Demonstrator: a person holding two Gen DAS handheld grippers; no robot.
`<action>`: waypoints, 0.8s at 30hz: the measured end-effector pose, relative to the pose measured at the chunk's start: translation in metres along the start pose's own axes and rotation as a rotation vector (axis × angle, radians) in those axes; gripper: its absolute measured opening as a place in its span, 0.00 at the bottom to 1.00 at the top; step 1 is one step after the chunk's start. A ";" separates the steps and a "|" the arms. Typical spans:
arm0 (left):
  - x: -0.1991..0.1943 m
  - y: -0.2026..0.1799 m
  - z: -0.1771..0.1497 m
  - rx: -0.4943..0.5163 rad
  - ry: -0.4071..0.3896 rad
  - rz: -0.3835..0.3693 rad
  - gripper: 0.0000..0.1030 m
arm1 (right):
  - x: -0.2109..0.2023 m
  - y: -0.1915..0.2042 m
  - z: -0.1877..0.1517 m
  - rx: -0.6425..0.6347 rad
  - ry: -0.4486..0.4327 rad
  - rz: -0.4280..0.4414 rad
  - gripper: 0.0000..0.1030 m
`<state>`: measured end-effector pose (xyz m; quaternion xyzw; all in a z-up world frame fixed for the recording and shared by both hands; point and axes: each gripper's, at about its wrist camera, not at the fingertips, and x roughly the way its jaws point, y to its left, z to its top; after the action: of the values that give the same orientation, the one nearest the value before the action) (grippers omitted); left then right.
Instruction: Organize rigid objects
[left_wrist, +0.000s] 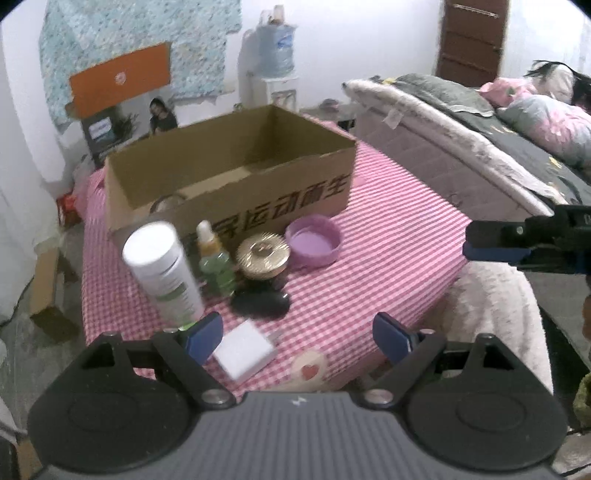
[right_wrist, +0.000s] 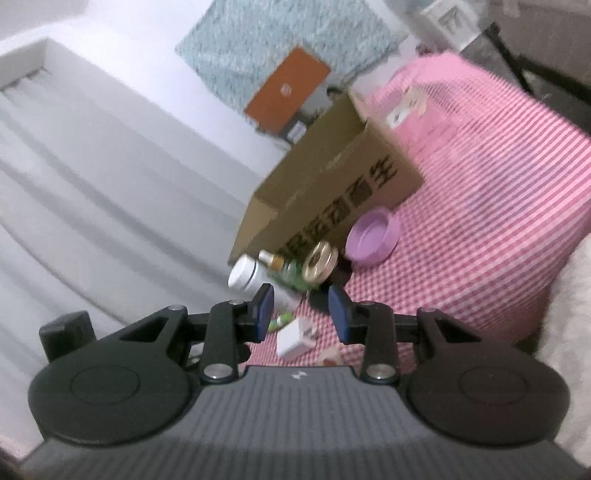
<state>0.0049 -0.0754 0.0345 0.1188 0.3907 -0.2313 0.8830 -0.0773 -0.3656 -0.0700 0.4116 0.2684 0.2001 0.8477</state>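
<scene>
Left wrist view: left tongs (left_wrist: 297, 341) spread, empty, above white charger (left_wrist: 245, 349); right tongs (right_wrist: 301, 314) slightly apart, empty.

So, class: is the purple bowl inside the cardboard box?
No, the purple bowl sits on the checked cloth in front of the cardboard box.

White bottle (left_wrist: 162, 269), dropper bottle (left_wrist: 214, 262), gold-lidded jar (left_wrist: 263, 254) upright before open cardboard box (left_wrist: 229, 177)
</scene>
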 end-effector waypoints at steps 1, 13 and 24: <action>0.000 -0.004 0.002 0.009 -0.002 0.000 0.87 | -0.005 -0.001 0.001 0.001 -0.014 -0.001 0.32; -0.013 -0.044 0.016 0.066 -0.057 -0.054 0.87 | -0.078 -0.012 -0.006 0.020 -0.200 -0.041 0.32; -0.014 -0.077 0.021 0.122 -0.122 -0.142 0.87 | -0.118 -0.012 -0.020 0.009 -0.276 -0.125 0.32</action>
<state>-0.0287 -0.1453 0.0567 0.1300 0.3290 -0.3232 0.8777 -0.1803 -0.4267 -0.0555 0.4217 0.1752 0.0873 0.8854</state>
